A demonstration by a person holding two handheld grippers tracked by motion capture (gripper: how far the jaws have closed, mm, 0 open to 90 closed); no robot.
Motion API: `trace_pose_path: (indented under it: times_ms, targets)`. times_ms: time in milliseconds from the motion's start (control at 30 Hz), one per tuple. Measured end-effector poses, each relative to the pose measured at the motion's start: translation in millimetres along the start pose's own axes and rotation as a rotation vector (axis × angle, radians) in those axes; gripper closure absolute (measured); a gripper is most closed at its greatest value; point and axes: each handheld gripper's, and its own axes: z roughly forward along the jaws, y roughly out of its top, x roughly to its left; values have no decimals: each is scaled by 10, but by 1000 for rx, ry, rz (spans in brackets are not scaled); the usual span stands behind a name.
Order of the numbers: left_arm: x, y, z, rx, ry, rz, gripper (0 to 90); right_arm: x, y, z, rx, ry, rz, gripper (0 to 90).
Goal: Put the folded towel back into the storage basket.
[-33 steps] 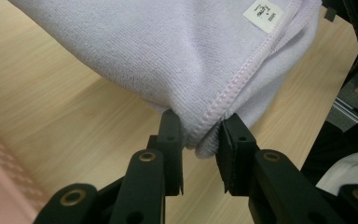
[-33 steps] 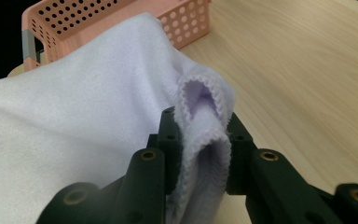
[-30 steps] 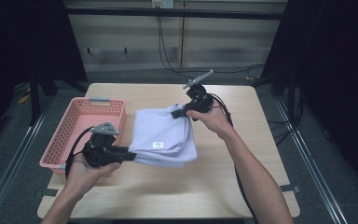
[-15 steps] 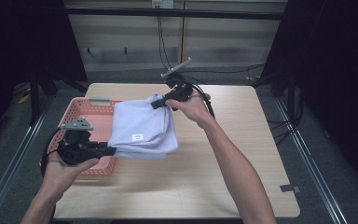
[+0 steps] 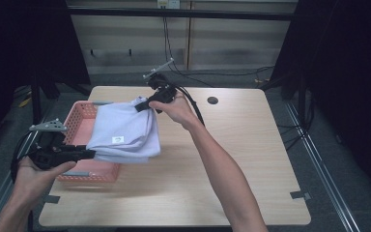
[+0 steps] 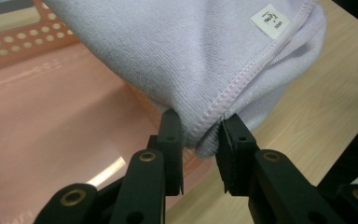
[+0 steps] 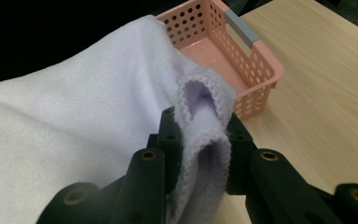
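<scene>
A folded pale lilac towel hangs in the air between the two grippers, held above the wooden table and partly over a pink plastic basket that sits at the table's left side. The left gripper, seen at the lower left of the high view, has its jaws clamped on the near corner of the towel; in the left gripper view the two black jaws pinch the stitched hem of the towel between them, with the basket's smooth pink floor below and the table's wood to the right. A small white label is sewn near the towel's edge, and it shows in the high view as a small white patch on the cloth's upper face. The right gripper grips the far corner of the towel, near the table's back edge; in the right gripper view its jaws squeeze a bunched fold of the towel with a looped hem between them, and beyond it stands the basket with its holed wall and a grey handle strip. The towel sags a little between the two grips, its folded layers hanging toward the table just right of the basket.
</scene>
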Motion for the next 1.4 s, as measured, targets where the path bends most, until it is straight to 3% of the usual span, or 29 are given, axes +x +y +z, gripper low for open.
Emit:
trace_pose_path:
  times_ms: [500,833,1400]
  targets:
    - [294,-129,-154,-5,33,-62,730,75,263,343,6,9,-11,738]
    - [452,-199,-237,10,63,-79,730,112,400,574,19,3,-7,738]
    - [838,-449,-263,30,82,-182,731,199,465,1016,39,-9,19,737]
